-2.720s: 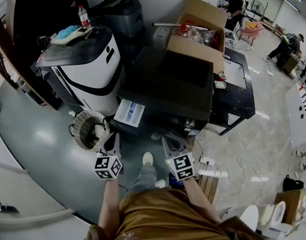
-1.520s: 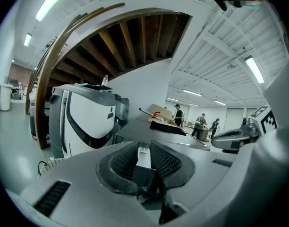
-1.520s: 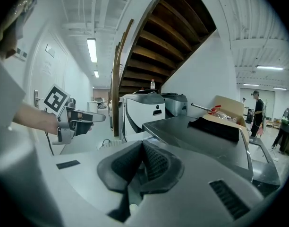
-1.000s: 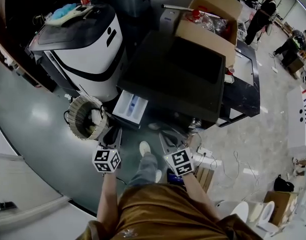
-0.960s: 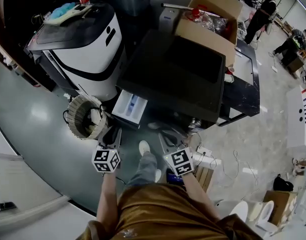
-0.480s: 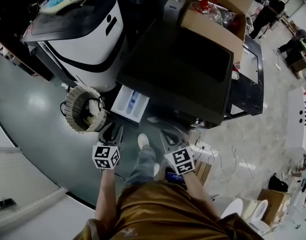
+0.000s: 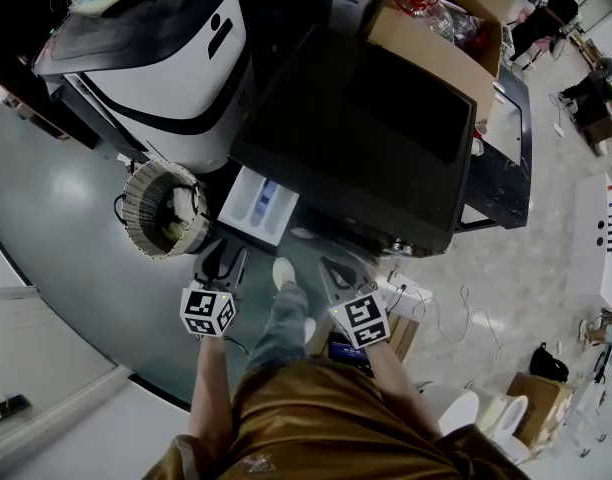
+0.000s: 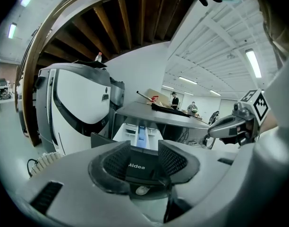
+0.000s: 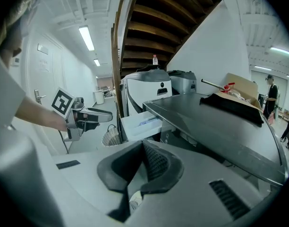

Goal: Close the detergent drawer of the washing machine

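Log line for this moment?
drawer open | left hand-held gripper jaws just been opening, nothing gripped, facing drawer | right hand-held gripper shut, empty

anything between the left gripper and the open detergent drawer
Nothing visible does. The left gripper, whose jaws have just been opening with nothing between them, points straight at the detergent drawer. The wicker basket stands to the drawer's left, off that line.
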